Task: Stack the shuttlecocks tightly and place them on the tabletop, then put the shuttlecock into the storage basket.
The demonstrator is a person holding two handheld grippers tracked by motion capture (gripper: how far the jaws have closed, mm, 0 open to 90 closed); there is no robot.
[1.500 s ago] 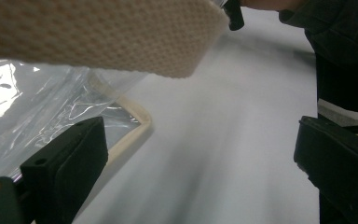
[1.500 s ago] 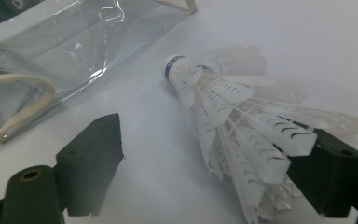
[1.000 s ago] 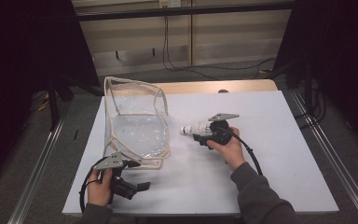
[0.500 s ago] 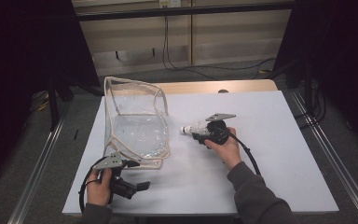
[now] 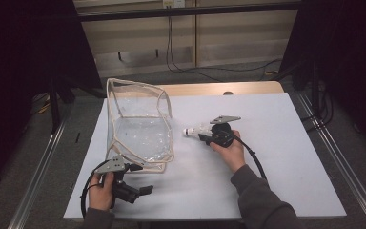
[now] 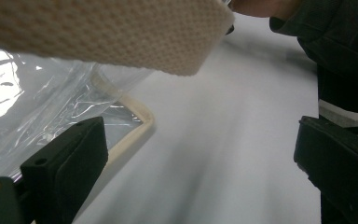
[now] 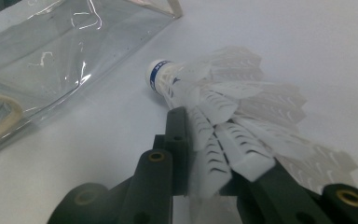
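White feathers of one shuttlecock (image 7: 233, 107) sit clamped in right gripper (image 7: 214, 154).

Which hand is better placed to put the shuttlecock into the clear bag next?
Right. The right gripper has just been closing on the shuttlecock, its cork toward the clear bag. The left gripper is open at the bag's near corner, holding nothing.

The white surface (image 5: 286, 157) lies bare to the right of and behind the right tongs (image 5: 201, 135), and between the two hands in front. The clear plastic bag (image 5: 138, 129) stands upright at the left, blocking passage there; its webbing handle (image 6: 98, 32) hangs just above the left tongs (image 5: 143, 191). The shuttlecock (image 5: 194, 130) lies just beside the bag's right wall, with a narrow gap between them.
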